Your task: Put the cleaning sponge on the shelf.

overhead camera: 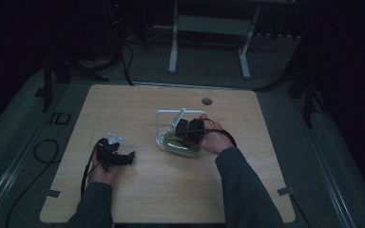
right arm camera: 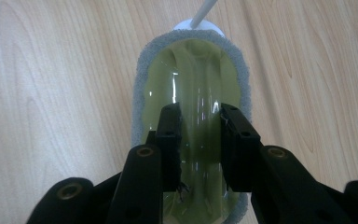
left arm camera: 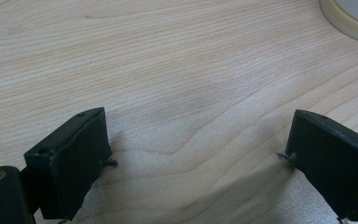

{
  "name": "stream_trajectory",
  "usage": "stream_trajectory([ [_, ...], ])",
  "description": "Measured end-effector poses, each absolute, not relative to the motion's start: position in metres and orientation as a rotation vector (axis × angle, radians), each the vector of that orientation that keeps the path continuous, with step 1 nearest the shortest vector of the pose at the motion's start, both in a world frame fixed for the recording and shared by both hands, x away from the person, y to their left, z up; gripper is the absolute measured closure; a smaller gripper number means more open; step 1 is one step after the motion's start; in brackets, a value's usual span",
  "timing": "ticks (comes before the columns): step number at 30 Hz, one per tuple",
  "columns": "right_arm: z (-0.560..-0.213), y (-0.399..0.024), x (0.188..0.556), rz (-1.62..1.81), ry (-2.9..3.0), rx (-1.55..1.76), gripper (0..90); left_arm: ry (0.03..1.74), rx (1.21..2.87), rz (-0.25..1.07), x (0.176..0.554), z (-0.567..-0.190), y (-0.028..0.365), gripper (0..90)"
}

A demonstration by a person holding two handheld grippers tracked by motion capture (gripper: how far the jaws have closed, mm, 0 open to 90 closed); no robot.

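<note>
A grey oval sponge pad with a clear yellow-green plastic top (right arm camera: 191, 70) lies on the wooden table (overhead camera: 171, 190), near its middle (overhead camera: 183, 148). My right gripper (right arm camera: 200, 116) reaches down onto it, and its two black jaws press on either side of the raised ridge along the top. In the high view the right gripper (overhead camera: 186, 134) covers most of the pad. My left gripper (overhead camera: 122, 158) rests low at the table's left, apart from the pad. Its jaws (left arm camera: 200, 135) stand wide open over bare wood, holding nothing.
A white wire frame (overhead camera: 164, 118) on a small round base (right arm camera: 199, 24) stands just behind the pad, touching or nearly touching it. A grey cable hole (overhead camera: 206, 101) sits at the table's far edge. A pale round rim (left arm camera: 349, 23) shows ahead of the left gripper.
</note>
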State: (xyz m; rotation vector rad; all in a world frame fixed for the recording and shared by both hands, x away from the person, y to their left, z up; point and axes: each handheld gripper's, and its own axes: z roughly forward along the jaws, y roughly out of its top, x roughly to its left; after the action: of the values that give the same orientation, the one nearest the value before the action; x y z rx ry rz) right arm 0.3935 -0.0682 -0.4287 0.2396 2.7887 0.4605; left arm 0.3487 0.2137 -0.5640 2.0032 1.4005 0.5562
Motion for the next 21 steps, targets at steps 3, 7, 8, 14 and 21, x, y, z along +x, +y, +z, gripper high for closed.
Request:
stream_trajectory([
  [3,-0.432,-0.066,0.395,0.442,2.786,0.235,71.4,1.400,2.004,0.556,0.349,-0.564,0.214,6.0],
  [7,-0.434,-0.063,0.396,0.433,2.786,0.232,71.4,1.400,2.004,0.556,0.349,-0.564,0.214,6.0],
  [8,-0.435,-0.063,0.397,0.431,2.784,0.229,71.4,1.400,2.005,0.556,0.349,-0.564,0.214,6.0],
  [14,-0.440,-0.056,0.400,0.407,2.785,0.208,71.4,1.400,2.005,0.556,0.349,-0.564,0.214,6.0],
  [21,-0.445,-0.053,0.404,0.391,2.781,0.180,71.4,1.400,2.005,0.556,0.349,-0.564,0.214,6.0],
])
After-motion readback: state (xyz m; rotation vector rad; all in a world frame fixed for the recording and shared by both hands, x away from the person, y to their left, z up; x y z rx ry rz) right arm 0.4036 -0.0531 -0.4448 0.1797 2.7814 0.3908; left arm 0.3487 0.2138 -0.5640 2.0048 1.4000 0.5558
